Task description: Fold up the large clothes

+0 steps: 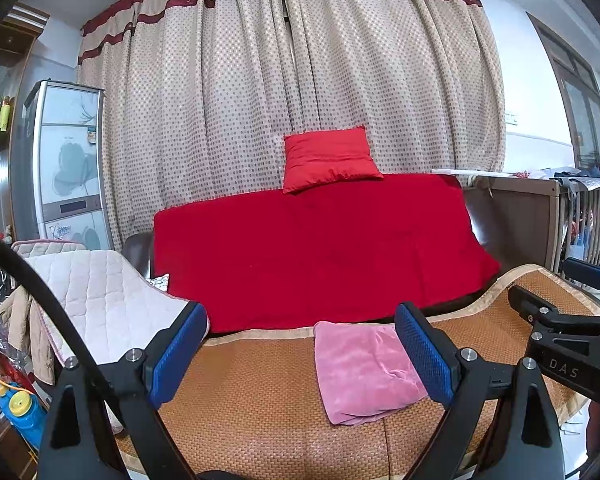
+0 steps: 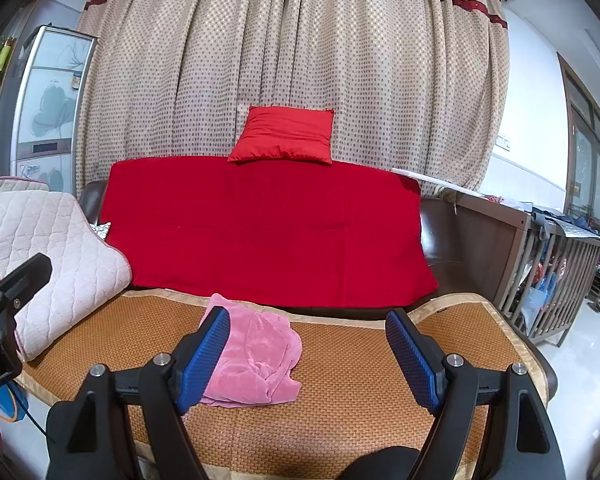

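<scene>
A pink garment [image 1: 364, 372] lies folded into a small, slightly rumpled rectangle on the woven brown mat [image 1: 260, 408] that covers the sofa seat. My left gripper [image 1: 302, 350] hovers in front of it, open, its blue pads wide apart with nothing between them. In the right wrist view the same pink garment [image 2: 256, 360] lies left of centre on the mat [image 2: 348, 392]. My right gripper [image 2: 308, 354] is open and empty too, its left pad in front of the garment's left edge. The right gripper [image 1: 572, 292] also shows at the right edge of the left wrist view.
A red blanket [image 2: 268, 232] drapes the sofa back with a red cushion [image 2: 286, 136] on top. A quilted beige pad [image 2: 56, 260] covers the left armrest. A wooden crib [image 2: 548, 264] stands to the right, a tall cabinet [image 1: 68, 160] to the left, and dotted curtains [image 2: 300, 60] hang behind.
</scene>
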Available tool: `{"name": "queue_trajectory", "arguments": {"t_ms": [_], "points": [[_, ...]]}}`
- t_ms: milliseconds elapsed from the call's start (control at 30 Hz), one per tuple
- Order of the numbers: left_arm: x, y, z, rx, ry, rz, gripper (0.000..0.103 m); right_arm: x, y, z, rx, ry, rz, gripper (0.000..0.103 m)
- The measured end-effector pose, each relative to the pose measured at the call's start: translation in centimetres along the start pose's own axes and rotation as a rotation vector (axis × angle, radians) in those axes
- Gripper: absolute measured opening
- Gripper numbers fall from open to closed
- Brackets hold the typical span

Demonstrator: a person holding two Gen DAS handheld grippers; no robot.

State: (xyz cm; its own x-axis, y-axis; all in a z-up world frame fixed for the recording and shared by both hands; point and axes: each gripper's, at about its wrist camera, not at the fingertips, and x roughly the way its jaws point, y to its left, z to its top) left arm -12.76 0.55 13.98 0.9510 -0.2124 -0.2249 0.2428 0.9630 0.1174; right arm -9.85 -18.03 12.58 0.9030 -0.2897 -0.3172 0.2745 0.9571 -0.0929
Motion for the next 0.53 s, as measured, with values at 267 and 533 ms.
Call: {"name": "queue_trajectory", "arguments": {"t_ms": [267,533], "points": [[1.9,0.6,-0.4,-0.025,0.025,-0.022,0.095,1.9,0.8,-0.1,-0.017,0.031,0.003,0.083],[7.5,1.6,-0.9,-0.063,0.058,0.002,0.095,7.0,2.1,-0.2,-0.037,0.077,0.013,0.083]]}}
